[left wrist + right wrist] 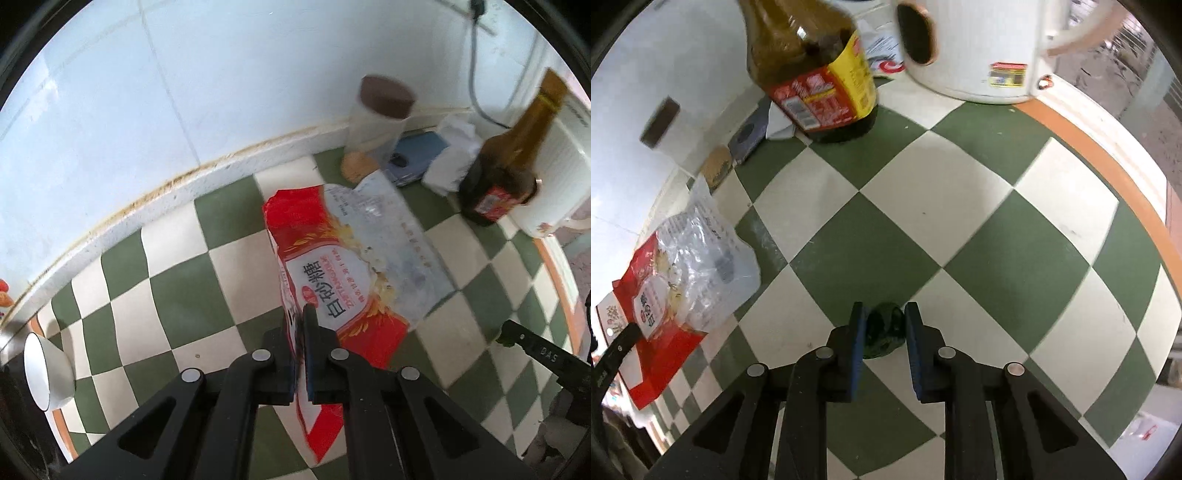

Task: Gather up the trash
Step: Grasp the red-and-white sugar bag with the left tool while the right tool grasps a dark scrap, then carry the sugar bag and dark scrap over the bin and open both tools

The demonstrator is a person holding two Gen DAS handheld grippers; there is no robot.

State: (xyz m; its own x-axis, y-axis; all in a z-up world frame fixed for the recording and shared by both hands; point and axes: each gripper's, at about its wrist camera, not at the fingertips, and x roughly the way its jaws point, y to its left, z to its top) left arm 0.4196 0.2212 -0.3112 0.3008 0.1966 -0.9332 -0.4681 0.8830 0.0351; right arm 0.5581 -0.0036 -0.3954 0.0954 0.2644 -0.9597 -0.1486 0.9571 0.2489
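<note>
A red and clear plastic sugar bag (351,258) is lifted above the green and white checked tablecloth (184,280). My left gripper (299,314) is shut on the bag's lower edge, which is pinched between the pads. The right wrist view shows the same bag (683,266) at the left. My right gripper (885,314) points down at the cloth (960,206). A small dark green crumpled wad (884,332) fills the gap between its blue pads, which touch it on both sides.
A brown sauce bottle (812,74) and a white kettle (979,48) stand at the back. A clear jar with a brown lid (380,122), a blue flat object (417,155) and crumpled white paper (450,155) sit by the tiled wall. A white bowl (44,373) stands at the left.
</note>
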